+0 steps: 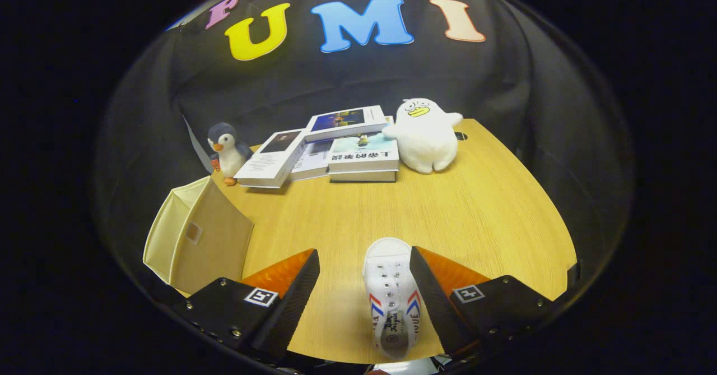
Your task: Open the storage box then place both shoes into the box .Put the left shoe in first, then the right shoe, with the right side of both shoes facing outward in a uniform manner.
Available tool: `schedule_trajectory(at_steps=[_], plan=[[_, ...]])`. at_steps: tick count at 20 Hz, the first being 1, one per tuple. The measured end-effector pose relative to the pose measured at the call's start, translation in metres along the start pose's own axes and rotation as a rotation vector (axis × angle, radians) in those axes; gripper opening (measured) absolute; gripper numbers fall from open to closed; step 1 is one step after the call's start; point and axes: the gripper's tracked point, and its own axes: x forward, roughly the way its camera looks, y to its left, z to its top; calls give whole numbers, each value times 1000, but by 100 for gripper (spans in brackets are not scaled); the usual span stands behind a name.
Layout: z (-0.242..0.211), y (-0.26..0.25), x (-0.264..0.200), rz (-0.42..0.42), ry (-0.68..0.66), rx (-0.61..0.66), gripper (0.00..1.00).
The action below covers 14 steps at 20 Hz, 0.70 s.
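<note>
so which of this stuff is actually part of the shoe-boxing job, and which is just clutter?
Job:
- white shoe, between the open gripper fingers, nearer the right one
- beige storage box, ahead left of the fingers

Clutter, far end of the table:
- penguin plush
- pile of books
- white duck plush

Shoe (pixel 390 296): white canvas lace-up sneaker with metal eyelets and red and blue stripes on both sides. It lies upright on its sole on the worktop (pixel 476 212), toe pointing away toward the far end, heel nearest. It sits between the spread fingers of the tool (pixel 364 285), close against the right finger and well apart from the left.

Storage box (pixel 196 240): cream fabric box, standing at the left edge of the worktop, beside the left finger. Its lid state cannot be determined.
</note>
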Motion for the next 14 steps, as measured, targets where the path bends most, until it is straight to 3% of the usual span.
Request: schedule_trajectory(at_steps=[6, 14], plan=[[-37, -53, 17, -110, 67, 41, 98], [-87, -74, 32, -154, 222, 36, 98]])
